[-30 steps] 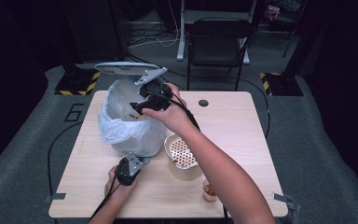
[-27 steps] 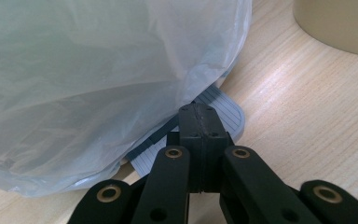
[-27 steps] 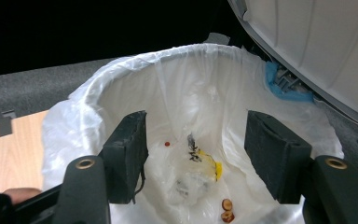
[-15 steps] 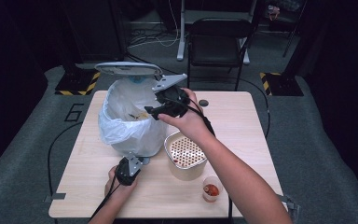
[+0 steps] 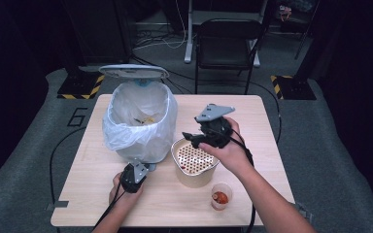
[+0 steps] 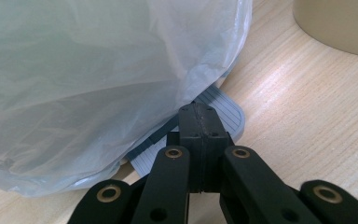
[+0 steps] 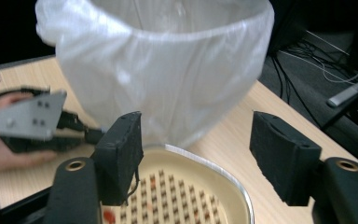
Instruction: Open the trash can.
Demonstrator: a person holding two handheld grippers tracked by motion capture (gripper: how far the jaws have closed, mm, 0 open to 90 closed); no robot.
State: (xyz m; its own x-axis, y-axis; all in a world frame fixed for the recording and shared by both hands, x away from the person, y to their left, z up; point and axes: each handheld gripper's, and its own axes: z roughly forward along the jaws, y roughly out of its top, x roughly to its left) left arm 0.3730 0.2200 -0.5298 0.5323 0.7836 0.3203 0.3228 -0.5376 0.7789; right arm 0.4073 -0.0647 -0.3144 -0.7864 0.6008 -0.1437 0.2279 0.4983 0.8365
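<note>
The left tool (image 5: 135, 175) rests low with its jaws pressed together, while the right tool (image 5: 190, 138), raised in the hand, has just been opening its empty jaws.

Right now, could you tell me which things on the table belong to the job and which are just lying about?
In use:
- bin, lid up, left gripper shut on its pedal
- strainer pot, right gripper open above it

Lying about:
- cup of red scraps
- chair behind the table
</note>
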